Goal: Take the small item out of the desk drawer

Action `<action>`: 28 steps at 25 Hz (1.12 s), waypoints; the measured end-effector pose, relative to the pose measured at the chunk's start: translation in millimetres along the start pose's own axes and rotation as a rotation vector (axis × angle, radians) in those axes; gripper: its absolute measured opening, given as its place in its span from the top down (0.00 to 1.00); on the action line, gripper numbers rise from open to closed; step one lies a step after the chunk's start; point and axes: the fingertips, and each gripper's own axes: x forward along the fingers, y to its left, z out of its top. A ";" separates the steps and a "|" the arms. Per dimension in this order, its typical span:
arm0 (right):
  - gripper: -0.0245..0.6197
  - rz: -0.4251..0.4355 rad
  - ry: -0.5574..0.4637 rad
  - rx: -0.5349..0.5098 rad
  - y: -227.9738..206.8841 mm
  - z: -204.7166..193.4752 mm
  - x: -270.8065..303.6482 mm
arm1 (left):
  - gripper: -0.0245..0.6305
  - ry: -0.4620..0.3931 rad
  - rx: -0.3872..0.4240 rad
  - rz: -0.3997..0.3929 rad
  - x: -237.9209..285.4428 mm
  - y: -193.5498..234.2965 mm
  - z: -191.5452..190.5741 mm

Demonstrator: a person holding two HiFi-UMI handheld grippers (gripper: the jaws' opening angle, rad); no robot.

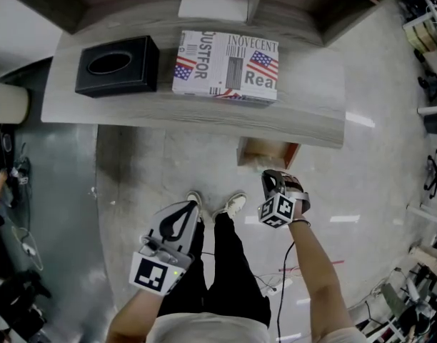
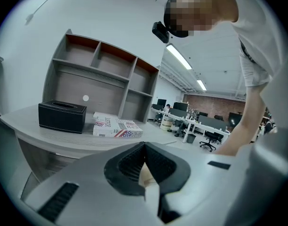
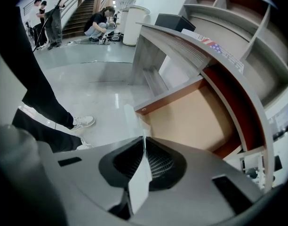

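Thin white flat card (image 3: 140, 182): pinched edge-on between the clenched jaws of the right gripper (image 3: 144, 140), just above the open tan-bottomed wooden drawer (image 3: 196, 117) under the grey wood-grain curved desk (image 1: 204, 113). Left gripper (image 2: 144, 146) is closed with tips meeting, well apart from the drawer. On the desk are a black tissue box (image 1: 117, 66) and a flag-printed box (image 1: 225, 66).

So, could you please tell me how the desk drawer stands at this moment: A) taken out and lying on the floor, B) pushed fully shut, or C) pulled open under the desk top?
C: the drawer stands pulled out from under the desk top, with its tan bottom showing in the right gripper view.
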 end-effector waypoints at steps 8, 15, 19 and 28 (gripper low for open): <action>0.92 -0.030 0.020 0.171 -9.5 -7.9 -6.5 | 0.93 -0.030 0.019 -0.008 -0.9 -0.9 15.9; 0.92 -0.059 -0.019 0.291 -16.5 9.5 -33.3 | 0.93 -0.038 0.034 -0.028 -6.8 -6.0 31.1; 0.93 -0.080 -0.070 0.373 -23.6 26.7 -65.0 | 0.93 -0.051 0.054 -0.049 -14.1 -15.3 47.6; 0.93 -0.167 -0.178 0.503 -47.6 55.9 -148.5 | 0.93 -0.103 0.125 -0.083 -31.8 -28.5 93.9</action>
